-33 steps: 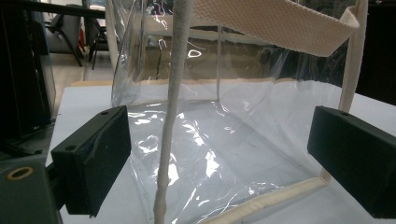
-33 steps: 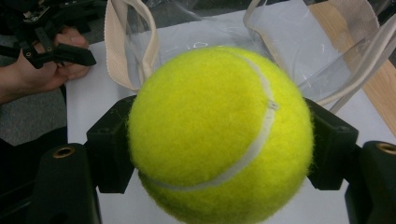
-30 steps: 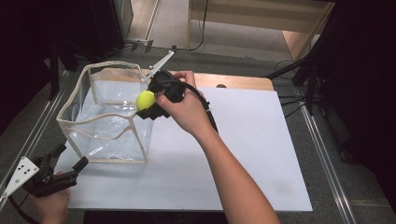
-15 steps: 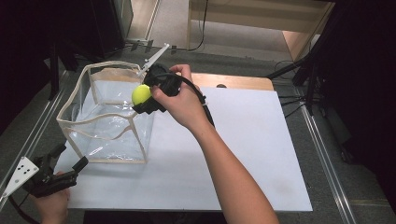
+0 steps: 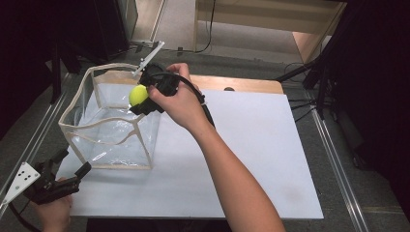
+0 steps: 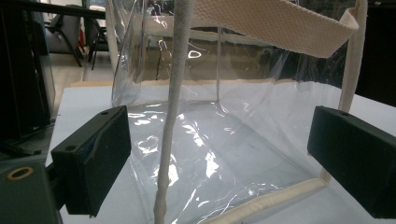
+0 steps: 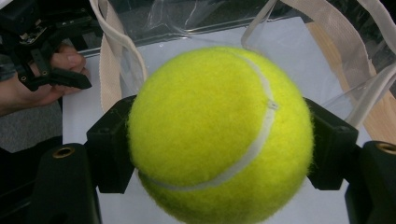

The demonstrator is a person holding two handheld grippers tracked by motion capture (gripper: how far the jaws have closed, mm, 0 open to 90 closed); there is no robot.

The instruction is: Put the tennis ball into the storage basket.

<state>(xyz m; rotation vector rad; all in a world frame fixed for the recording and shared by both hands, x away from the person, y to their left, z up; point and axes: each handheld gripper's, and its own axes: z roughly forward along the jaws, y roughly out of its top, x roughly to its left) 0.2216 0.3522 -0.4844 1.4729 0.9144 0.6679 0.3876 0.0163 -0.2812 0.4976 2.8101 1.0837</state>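
Had left gripper (image 5: 72,175) at near table (image 5: 251,159) corner, jaws apart, nothing held, facing clear bag (image 5: 113,128). Bag interior looked empty. Farther off, right gripper (image 5: 140,99) clamped tennis ball (image 5: 138,94) above bag's open top.

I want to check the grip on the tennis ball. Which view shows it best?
The right gripper view: the tennis ball sits close up, squeezed between the right gripper's two jaws, seam visible. The high view shows it small at the clear bag's rim, the person's hand covering the gripper.
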